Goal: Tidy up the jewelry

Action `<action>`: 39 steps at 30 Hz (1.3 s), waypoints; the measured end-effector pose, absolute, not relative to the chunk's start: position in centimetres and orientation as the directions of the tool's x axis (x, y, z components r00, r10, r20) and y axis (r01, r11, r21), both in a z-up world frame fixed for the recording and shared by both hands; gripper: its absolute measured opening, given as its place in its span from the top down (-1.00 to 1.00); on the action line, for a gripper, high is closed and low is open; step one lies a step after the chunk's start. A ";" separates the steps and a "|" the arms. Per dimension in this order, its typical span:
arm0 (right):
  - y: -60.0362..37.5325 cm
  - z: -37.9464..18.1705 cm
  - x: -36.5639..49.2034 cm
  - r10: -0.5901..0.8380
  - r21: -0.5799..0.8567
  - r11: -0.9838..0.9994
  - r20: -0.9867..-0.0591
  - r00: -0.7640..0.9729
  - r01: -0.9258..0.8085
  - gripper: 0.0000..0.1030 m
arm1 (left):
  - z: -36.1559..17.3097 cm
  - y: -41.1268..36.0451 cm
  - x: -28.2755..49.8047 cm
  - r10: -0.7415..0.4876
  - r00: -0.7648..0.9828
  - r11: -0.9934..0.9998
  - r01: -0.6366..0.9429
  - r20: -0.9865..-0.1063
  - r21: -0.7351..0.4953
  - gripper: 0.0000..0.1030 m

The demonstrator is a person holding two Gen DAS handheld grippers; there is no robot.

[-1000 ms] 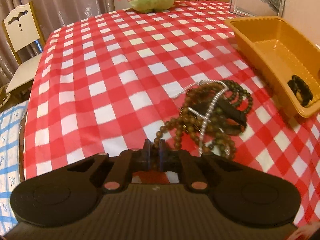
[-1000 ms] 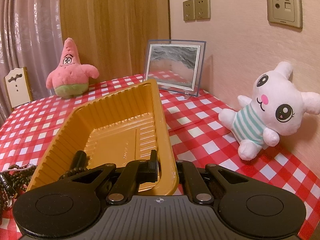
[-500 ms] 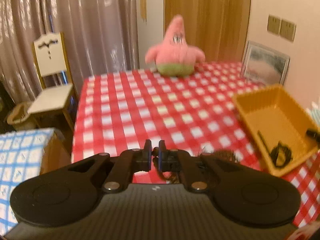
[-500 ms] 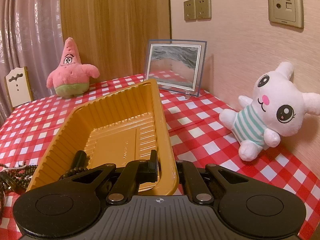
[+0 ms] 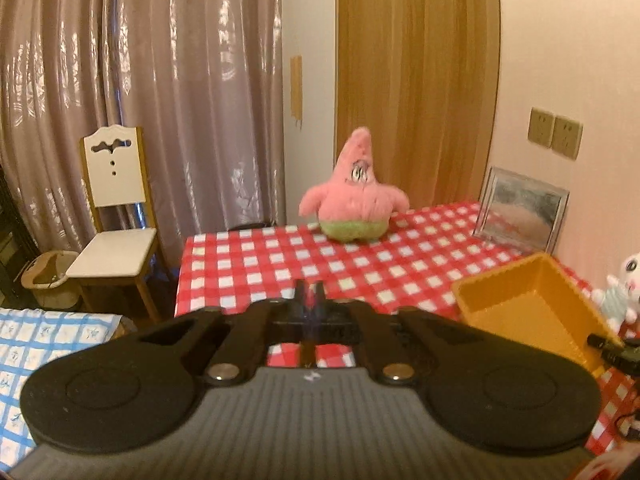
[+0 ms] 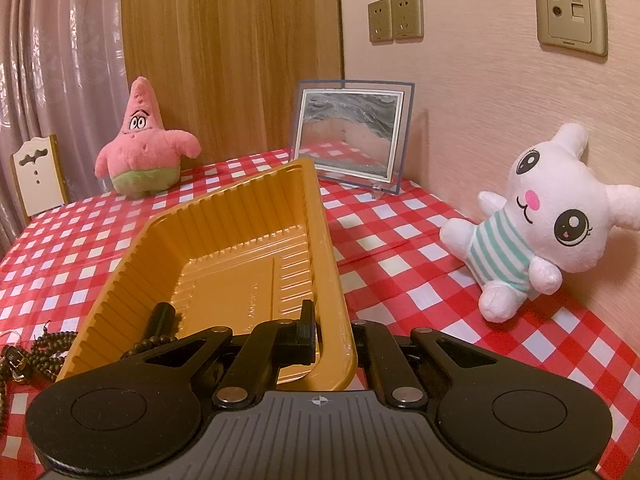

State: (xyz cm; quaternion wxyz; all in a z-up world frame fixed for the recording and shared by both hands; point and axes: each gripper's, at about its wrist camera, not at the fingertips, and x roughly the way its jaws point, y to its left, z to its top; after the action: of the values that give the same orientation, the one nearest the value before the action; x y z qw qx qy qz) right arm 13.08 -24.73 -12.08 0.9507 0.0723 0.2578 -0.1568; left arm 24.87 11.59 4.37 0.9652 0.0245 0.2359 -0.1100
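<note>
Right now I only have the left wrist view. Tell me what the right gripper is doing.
Observer: The right gripper is shut on the near rim of the tray, with one finger inside.
Operator: Report what's in the tray.
Observer: A dark bead strand and a black cylinder, both in its near left corner.
Operator: Find the other beads. I can't see any.
Observer: They lie in a pile on the tablecloth, left of the tray.
</note>
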 end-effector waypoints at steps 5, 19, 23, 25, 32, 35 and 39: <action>-24.7 -12.1 13.1 -0.261 0.060 0.940 -0.513 0.818 0.337 0.91 | 6.0 11.3 24.4 -0.207 0.885 0.972 0.233 -0.418 0.011 1.00; -24.7 -12.1 13.1 -0.252 0.057 0.944 -0.516 0.818 0.326 0.91 | -6.5 12.1 26.7 -0.112 0.708 0.990 0.138 -0.697 -0.020 0.85; -24.7 -12.0 13.1 -0.254 0.053 0.943 -0.520 0.815 0.328 0.91 | -10.4 13.6 27.5 -0.068 0.647 0.996 0.094 -0.759 -0.009 0.85; -24.7 -12.0 13.1 -0.255 0.051 0.943 -0.521 0.815 0.327 0.91 | -12.0 14.1 27.9 -0.055 0.621 0.996 0.090 -0.782 0.002 0.85; -24.8 -12.0 13.2 -0.257 0.042 0.944 -0.525 0.811 0.327 0.91 | -15.2 14.7 29.8 -0.032 0.573 0.996 0.089 -0.819 0.024 0.82; -24.8 -12.0 13.1 -0.260 0.040 0.943 -0.529 0.808 0.329 0.91 | -15.8 15.1 30.2 -0.030 0.578 0.996 0.089 -0.815 0.026 0.77; -24.9 -12.0 13.1 -0.266 0.038 0.941 -0.533 0.803 0.337 0.91 | -15.8 15.3 30.8 -0.045 0.580 0.995 0.103 -0.813 0.018 0.83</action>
State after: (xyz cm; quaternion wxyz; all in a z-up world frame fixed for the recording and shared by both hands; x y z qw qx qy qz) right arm 13.12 -24.88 -12.04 0.9473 0.0656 0.2703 -0.1589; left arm 30.84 15.28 -15.85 0.8882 0.0317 0.4564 -0.0418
